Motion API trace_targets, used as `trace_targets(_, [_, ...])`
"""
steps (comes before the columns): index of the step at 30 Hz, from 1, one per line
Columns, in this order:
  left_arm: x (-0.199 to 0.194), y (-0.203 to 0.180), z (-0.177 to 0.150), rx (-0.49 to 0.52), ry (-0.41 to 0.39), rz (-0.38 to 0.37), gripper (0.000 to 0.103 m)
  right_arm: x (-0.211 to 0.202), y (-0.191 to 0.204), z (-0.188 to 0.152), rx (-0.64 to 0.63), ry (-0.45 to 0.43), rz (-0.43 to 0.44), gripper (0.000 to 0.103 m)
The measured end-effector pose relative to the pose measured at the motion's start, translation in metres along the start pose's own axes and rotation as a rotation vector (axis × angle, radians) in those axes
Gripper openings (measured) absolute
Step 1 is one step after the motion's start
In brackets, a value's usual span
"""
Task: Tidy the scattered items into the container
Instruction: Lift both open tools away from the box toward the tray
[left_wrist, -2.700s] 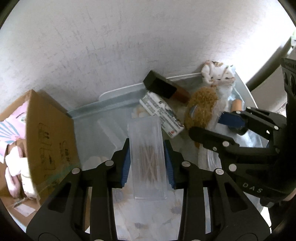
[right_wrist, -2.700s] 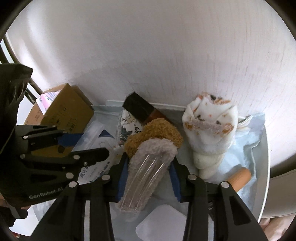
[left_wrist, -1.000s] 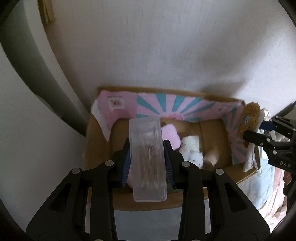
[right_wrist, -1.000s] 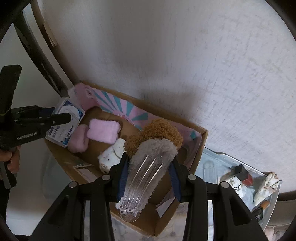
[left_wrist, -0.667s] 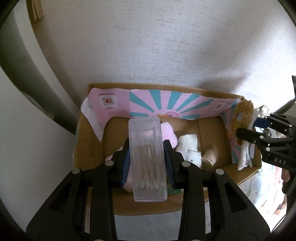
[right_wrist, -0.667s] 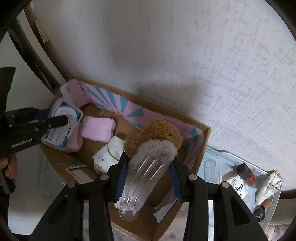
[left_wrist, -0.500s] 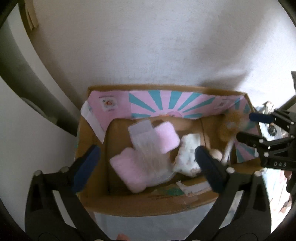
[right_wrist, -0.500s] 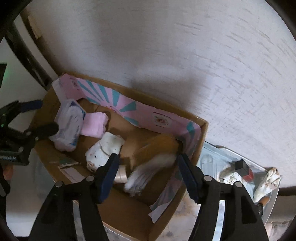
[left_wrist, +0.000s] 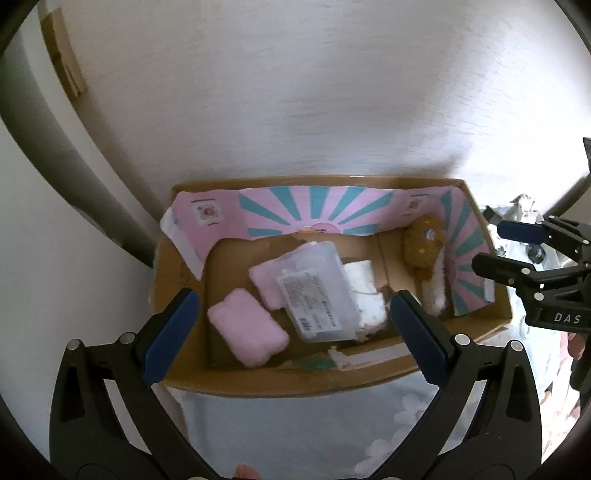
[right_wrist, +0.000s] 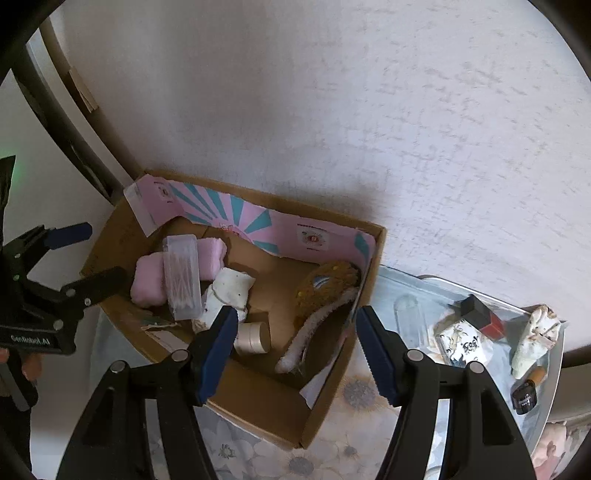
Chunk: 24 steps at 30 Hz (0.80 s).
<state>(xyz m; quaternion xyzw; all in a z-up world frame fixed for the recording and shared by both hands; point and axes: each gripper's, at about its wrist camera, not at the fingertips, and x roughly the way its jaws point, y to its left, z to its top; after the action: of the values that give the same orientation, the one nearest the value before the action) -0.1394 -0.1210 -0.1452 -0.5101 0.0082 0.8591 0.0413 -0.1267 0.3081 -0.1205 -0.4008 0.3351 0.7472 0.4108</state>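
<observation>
Left wrist view is showing the left gripper (left_wrist: 291, 328) hovering with its 2 jaws spread wide and nothing between them, above the cardboard box (left_wrist: 369, 380) that is serving as the container. A clear swab case (left_wrist: 317, 291) is lying label-up and tilted inside, resting across 2 pink pads (left_wrist: 247, 332) and a white cloth (left_wrist: 364, 288), likely because it landed on the soft pile rather than the box floor. At the box's right end, a brown plush slipper (left_wrist: 423, 254) is leaning against the pink-and-teal liner (left_wrist: 306, 210).

From the right wrist view, the right gripper (right_wrist: 297, 347) is also gaping and carrying nothing, poised over the near wall of the box. The slipper (right_wrist: 325, 291) is lying slanted in the corner, sole edge toward the camera, beside a small cardboard roll (right_wrist: 255, 338).

To the right, a shallow tray (right_wrist: 554, 369) is holding what looks left to tidy: a printed packet (right_wrist: 463, 341), a dark-and-red block (right_wrist: 480, 314), a crumpled cloth (right_wrist: 533, 338), a clear tube (right_wrist: 408, 321) and a small dark bottle (right_wrist: 524, 393). Both grippers are probably ready to go back for these.
</observation>
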Motion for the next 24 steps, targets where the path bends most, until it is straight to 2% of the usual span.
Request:
trace_targets(7, [-0.015, -0.016, -0.002, 0.008, -0.009, -0.021, 0.103, -0.018, -0.009, -0.012, 0.026, -0.021, 0.005, 0.062])
trace_targets(10, [-0.021, -0.025, -0.001, 0.008, -0.017, -0.033, 0.103, -0.045, -0.014, -0.015, 0.026, -0.069, 0.019, 0.062])
trace_targets(15, [-0.044, -0.055, 0.005, 0.044, -0.06, -0.049, 0.103, -0.081, -0.032, -0.021, 0.033, -0.12, -0.008, 0.062])
trace_targets(24, [-0.075, -0.13, 0.024, 0.144, -0.147, -0.082, 0.103, -0.142, -0.104, -0.047, 0.131, -0.208, -0.089, 0.062])
